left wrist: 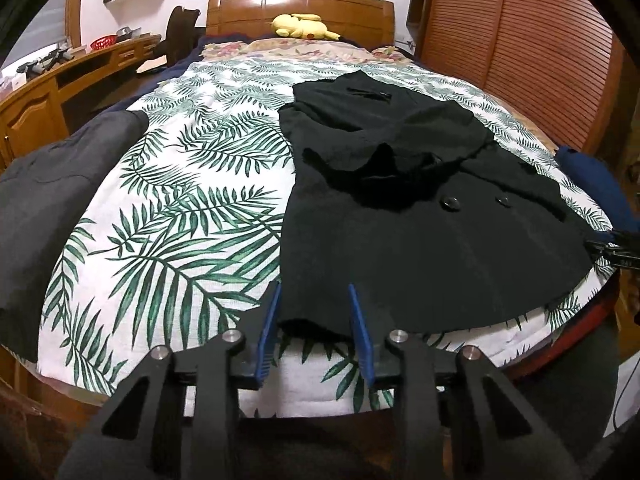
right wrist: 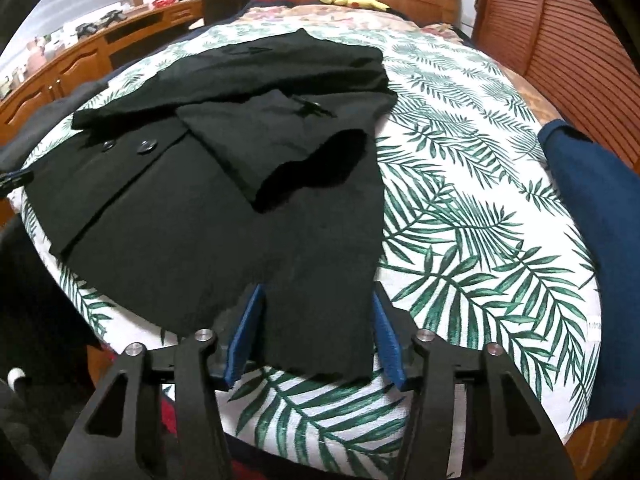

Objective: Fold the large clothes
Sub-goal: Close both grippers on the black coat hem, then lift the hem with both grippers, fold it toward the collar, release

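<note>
A black buttoned coat point(left wrist: 420, 240) lies flat on the bed, sleeves folded across its front; it also shows in the right wrist view point(right wrist: 224, 216). My left gripper point(left wrist: 314, 292) is open, its blue fingers either side of the coat's near left hem corner. My right gripper point(right wrist: 318, 292) is open, its fingers either side of the coat's near right hem corner. The right gripper's tip shows at the right edge of the left wrist view point(left wrist: 616, 252).
The bed has a white sheet with green leaf print point(left wrist: 180, 208). A grey garment point(left wrist: 48, 200) lies at its left edge, a blue one point(right wrist: 592, 240) at its right. A yellow plush point(left wrist: 304, 26) sits by the wooden headboard. A desk point(left wrist: 40, 92) stands left, a louvred wardrobe point(left wrist: 520, 40) right.
</note>
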`<state>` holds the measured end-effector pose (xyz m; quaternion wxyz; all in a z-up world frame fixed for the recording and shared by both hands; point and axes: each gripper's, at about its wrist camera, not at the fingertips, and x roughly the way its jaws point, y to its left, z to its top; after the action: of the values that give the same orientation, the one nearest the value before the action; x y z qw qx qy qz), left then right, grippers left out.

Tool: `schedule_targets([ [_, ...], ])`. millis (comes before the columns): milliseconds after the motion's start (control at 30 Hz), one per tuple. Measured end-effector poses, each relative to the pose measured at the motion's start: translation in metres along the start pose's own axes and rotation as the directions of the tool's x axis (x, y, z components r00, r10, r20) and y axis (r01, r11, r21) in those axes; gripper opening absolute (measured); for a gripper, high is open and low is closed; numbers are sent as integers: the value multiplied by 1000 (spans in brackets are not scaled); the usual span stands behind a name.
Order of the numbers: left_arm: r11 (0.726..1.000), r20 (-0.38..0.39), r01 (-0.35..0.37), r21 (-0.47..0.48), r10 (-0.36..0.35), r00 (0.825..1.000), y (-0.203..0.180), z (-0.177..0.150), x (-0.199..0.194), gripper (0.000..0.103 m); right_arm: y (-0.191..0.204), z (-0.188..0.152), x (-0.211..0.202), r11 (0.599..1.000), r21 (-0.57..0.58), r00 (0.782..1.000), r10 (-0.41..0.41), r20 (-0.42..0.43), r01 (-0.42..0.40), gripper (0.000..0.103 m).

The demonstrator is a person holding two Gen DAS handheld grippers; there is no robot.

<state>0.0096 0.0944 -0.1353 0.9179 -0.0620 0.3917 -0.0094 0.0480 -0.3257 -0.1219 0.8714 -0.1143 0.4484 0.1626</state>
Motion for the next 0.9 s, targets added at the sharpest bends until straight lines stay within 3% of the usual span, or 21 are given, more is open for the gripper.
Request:
schedule_targets([
  [167, 1000, -9, 3, -8, -3, 1000, 2, -2, 1, 30, 0, 1, 0, 1000, 4, 1000, 20, 2, -20, 42],
  [433, 1000, -15, 4, 14, -4, 1000, -2, -8, -3, 30, 0, 2, 6, 1000, 9, 1000, 23, -4, -23, 42],
  [533, 1000, -6, 8, -2, -8, 1000, -1, -9, -6, 22, 2, 3, 8, 1000, -2, 1000, 18, -12, -18, 42],
  [600, 1000, 9, -2, -3, 2, 1000, -2, -8, -10, 8, 4, 4, 8, 1000, -10, 1000, 13, -9, -13, 41],
  [667, 1000, 16, -5, 20, 5, 1000, -4, -4, -15, 3, 7, 5, 7, 999, -32, 1000, 21, 3, -21, 15],
  [800, 997, 91, -17, 80, 10, 996, -15, 15, -40, 2, 19, 19, 0, 994, -108, 1000, -3, 15, 5, 8],
  [900, 995, 158, -13, 99, -3, 987, -21, 37, -64, 1, 16, 38, -21, 995, -95, 996, 4, 91, 5, 6],
])
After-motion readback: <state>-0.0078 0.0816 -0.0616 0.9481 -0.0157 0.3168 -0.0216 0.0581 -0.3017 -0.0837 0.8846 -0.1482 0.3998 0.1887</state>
